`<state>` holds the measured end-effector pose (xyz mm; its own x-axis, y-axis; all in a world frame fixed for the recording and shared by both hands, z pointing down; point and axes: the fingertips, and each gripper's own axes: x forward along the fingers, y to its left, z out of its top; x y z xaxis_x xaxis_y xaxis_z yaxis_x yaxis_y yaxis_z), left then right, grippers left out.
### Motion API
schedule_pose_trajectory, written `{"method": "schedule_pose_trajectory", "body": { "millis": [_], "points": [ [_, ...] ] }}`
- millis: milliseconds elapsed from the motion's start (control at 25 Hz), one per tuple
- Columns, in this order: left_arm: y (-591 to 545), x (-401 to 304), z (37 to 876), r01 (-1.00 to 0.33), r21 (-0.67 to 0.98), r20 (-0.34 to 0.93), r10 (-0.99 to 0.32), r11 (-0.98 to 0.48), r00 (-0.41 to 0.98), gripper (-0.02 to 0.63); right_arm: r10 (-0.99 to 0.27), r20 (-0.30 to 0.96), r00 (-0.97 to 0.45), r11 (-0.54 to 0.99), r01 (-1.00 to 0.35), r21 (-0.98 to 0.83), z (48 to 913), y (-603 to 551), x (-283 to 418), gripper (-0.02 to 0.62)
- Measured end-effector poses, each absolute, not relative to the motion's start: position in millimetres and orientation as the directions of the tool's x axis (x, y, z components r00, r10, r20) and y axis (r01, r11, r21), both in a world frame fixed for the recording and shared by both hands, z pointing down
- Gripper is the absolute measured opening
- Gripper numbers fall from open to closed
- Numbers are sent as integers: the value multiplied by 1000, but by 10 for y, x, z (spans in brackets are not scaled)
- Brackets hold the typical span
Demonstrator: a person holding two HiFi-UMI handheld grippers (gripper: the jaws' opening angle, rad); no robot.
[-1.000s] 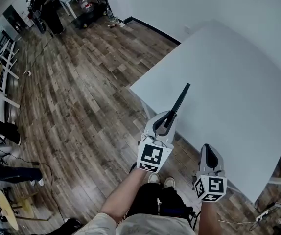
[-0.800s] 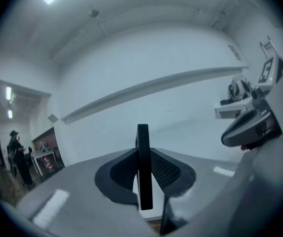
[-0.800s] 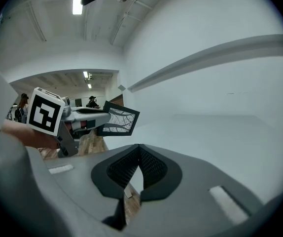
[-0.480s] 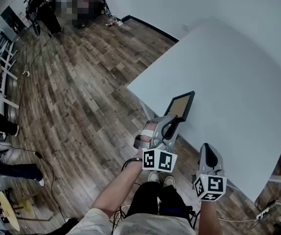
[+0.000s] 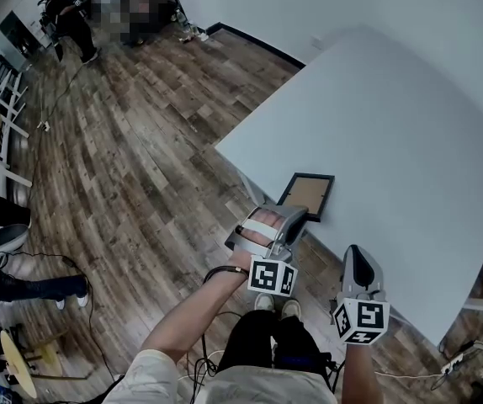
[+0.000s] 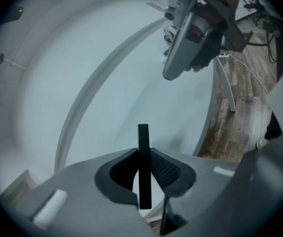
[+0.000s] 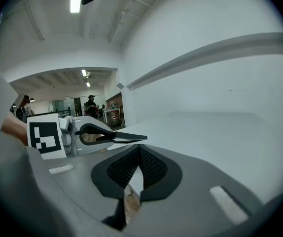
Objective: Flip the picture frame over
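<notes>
**Lay the frame flat before letting go**

The white bench [image 5: 410,116] fills the upper right of the head view, with wood floor [image 5: 140,183] to its left. The frame [image 5: 307,194] sits at the bench's near left edge, just below the middle of that view. Its brown backing faces up inside a dark border. It looks flat or close to flat, but I cannot tell whether its whole underside touches the bench.

The left tool [image 5: 292,220] is clamped on the frame's near edge. In the left gripper view the frame [image 6: 143,162] stands edge-on as a thin dark bar between the two pads. The right tool [image 5: 358,263] hangs at the lower right of the head view, apart from the frame. Its jaws are drawn together with nothing between them.

With the backing up, the turn itself seems mostly done, and the step in hand is the set-down. To do it well:

- Lower the held edge until the frame bears on the bench along its full length, so it does not drop when freed.
- The frame lies close to the bench's edge, so nudge it inward before release. Otherwise a slip could send it to the floor.
- Open the left tool slowly and draw it straight back along the bench, so a pad does not drag the frame.
- The right tool could steady the far side if the frame rocks.
</notes>
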<state>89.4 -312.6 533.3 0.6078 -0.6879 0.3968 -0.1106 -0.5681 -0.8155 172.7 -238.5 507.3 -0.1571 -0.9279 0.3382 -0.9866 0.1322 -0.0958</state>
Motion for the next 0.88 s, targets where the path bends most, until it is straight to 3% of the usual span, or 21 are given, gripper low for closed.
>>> {"method": "schedule_pose_trajectory", "body": {
  "millis": [640, 880],
  "points": [
    [-3008, 864, 6062, 209, -873, 478, -691, -440, 542, 83, -923, 353, -154, 129, -987, -93, 5121, -2353, 1736, 25],
    [-3011, 888, 6212, 246, -870, 490, -699, -427, 521, 84, -920, 360, -154, 130, -987, -92, 5161, -2336, 1754, 25]
  ]
}}
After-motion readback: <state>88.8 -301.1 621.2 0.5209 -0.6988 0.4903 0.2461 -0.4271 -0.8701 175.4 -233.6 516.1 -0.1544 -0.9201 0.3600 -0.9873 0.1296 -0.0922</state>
